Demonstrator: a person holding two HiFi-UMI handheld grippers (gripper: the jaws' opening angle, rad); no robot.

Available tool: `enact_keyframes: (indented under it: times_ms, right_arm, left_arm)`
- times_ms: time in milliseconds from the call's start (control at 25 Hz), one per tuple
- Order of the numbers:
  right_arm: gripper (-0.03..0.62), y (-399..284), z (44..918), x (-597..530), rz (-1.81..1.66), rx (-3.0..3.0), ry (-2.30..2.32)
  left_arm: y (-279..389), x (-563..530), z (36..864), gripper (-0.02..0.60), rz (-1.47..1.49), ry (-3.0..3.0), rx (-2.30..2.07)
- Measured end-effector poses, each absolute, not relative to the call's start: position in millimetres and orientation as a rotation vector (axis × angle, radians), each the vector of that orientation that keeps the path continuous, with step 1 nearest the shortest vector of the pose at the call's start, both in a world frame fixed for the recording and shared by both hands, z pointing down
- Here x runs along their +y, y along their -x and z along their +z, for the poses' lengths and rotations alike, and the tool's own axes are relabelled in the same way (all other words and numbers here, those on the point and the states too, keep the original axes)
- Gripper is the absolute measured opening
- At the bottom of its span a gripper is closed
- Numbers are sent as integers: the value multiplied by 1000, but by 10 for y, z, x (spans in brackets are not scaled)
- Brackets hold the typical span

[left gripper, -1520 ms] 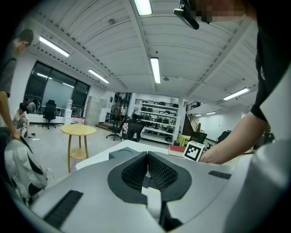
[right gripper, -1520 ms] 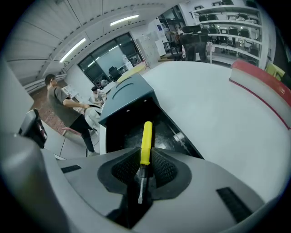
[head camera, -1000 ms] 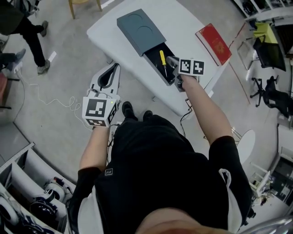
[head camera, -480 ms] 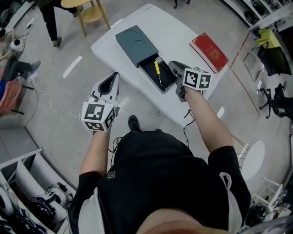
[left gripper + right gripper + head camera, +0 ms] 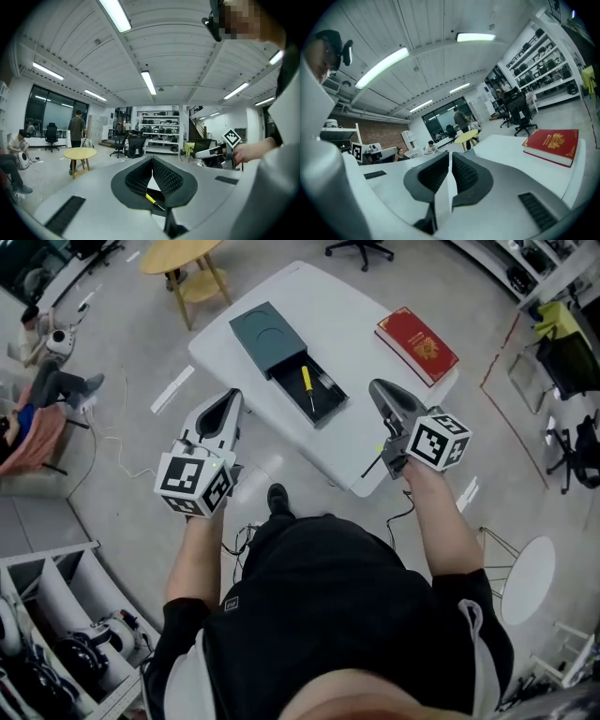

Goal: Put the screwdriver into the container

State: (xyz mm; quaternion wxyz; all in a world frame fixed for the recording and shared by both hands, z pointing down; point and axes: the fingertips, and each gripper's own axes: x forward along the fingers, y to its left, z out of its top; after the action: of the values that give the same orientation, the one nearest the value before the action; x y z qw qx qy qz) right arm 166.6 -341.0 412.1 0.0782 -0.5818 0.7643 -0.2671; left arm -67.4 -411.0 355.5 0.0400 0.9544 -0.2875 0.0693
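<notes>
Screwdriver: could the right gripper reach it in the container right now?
Probably yes: the screwdriver lies uncovered in the container's open end, nothing stands between it and the right gripper, but its jaws are shut.

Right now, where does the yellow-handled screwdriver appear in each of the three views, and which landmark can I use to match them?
Head view: the yellow-handled screwdriver lies in the open tray of the dark grey container, upper centre.
Left gripper view: low centre, small.
Right gripper view: not in it.
Shared landmark: the round yellow wooden table.
</notes>
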Motion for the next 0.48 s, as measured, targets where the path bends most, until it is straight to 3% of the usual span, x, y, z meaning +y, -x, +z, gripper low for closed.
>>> enact_keyframes:
  times_ms: [480]
  right_arm:
    - [37, -1856, 3453, -2416, -382, 2352, 1756]
  left_arm:
    - [599, -3526, 3400, 18, 177, -2915, -946]
